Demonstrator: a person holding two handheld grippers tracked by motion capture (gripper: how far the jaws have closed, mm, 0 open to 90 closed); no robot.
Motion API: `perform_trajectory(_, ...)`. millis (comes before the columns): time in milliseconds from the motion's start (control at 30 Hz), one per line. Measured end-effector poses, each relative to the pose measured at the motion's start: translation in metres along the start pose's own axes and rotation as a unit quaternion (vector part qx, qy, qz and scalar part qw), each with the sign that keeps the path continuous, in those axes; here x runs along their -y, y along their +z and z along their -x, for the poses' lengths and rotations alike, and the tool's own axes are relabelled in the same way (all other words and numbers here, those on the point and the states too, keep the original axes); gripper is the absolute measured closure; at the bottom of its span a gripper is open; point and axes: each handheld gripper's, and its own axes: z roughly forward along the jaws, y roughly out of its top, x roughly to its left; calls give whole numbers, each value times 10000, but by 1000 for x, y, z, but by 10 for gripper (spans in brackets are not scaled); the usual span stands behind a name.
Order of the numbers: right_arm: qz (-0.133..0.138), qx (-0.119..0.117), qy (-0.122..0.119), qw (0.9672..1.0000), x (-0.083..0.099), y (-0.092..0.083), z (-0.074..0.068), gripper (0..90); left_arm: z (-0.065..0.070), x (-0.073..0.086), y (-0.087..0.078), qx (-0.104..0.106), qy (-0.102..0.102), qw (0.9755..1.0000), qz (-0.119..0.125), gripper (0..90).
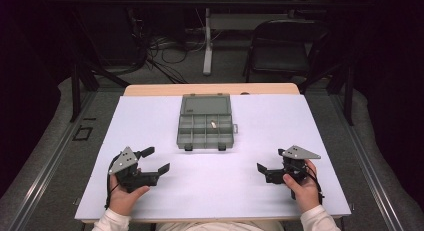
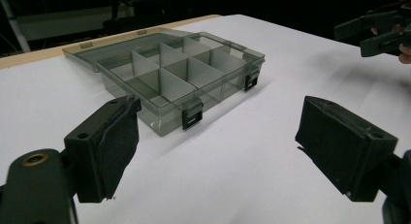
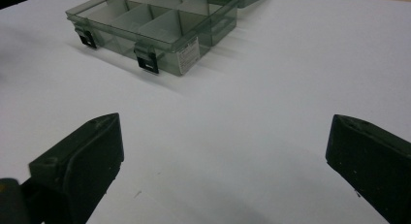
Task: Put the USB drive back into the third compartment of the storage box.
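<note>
Left gripper (image 1: pixel 154 160) held low over the near left of the table, jaws spread wide, nothing between them; its grey plate (image 1: pixel 123 160) sits on top and the left hand (image 1: pixel 127 195) wraps the body from behind. In its own view the two black jaws (image 2: pixel 218 151) stand far apart, bare white surface between, pointing toward the box. Right gripper (image 1: pixel 265 172) held at the near right, gripped by the right hand (image 1: pixel 301 187), grey plate (image 1: pixel 299 152) on top; from above its jaws point left toward the table's middle, and in its own view (image 3: pixel 223 161) they are wide apart and empty, white sheet between. The right gripper also appears at the top right corner of the left gripper view (image 2: pixel 375 30), well apart from the left one. White sleeves (image 1: pixel 114 221) enter from the bottom edge. Ahead of both grippers, centred on the far half of the sheet (image 1: pixel 220 181), lies the box (image 1: pixel 206 122): smoky clear plastic, lid swung open flat toward the far side, tray split into compartments by dividers, two black latches (image 2: pixel 192 114) on the near wall. A small pale item (image 1: pixel 213 124) lies in one compartment of the far row, right of centre; what it is, too small to tell. A label (image 3: pixel 189 53) on the box's right end wall, text unreadable. Wooden table edge (image 1: pixel 150 89) shows beyond the sheet. Further back: a dark folding chair (image 1: pixel 280 51), cables (image 1: pixel 165 51) on the floor.
</note>
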Motion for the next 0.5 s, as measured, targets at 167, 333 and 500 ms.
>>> perform_trajectory(167, -65, 46, 71, 9999, 5, 3, 5, 0, 0, 0, -1, -32, -1, 10000, -16, 150)
perform_trajectory(333, -115, 71, 132, 9998, 7, 6, 7, 0, 0, 0, -1, -41, 20, 10000, -41, 151)
perform_trajectory(500, -99, 113, 79, 9999, 7, 6, 7, 0, 0, 0, -2, -42, 50, 10000, -42, 151)
